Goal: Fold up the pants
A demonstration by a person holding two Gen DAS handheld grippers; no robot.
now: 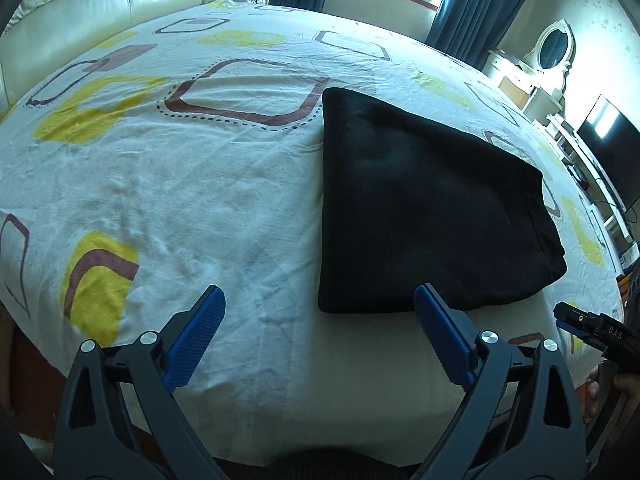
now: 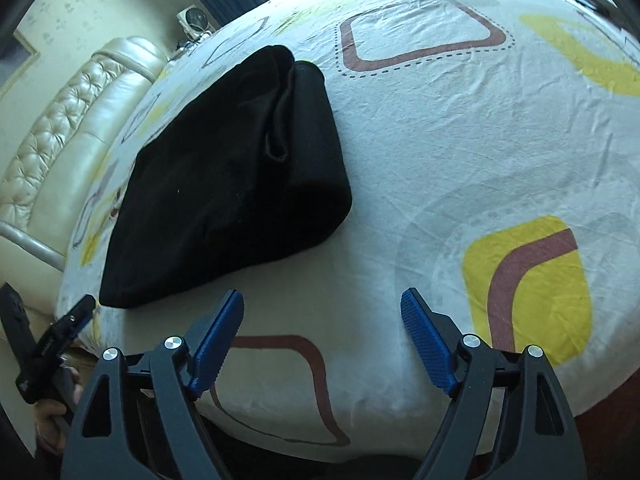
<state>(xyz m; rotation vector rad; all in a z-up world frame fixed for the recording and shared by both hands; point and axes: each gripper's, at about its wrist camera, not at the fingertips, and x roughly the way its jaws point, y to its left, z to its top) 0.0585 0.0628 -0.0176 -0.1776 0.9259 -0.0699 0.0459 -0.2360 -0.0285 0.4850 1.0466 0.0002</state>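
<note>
The black pants lie folded into a thick, roughly square bundle on the patterned bed sheet. In the right wrist view the pants lie ahead and left, with stacked layers showing at the far end. My left gripper is open and empty, just short of the bundle's near edge; its right fingertip overlaps that edge in view. My right gripper is open and empty, hovering over bare sheet to the right of the pants. Each gripper shows at the other view's edge: right, left.
A cream leather headboard runs along the bed's far left side. A window with dark curtains, a white dresser with an oval mirror and a dark TV screen stand beyond the bed. The sheet's front edge drops off near me.
</note>
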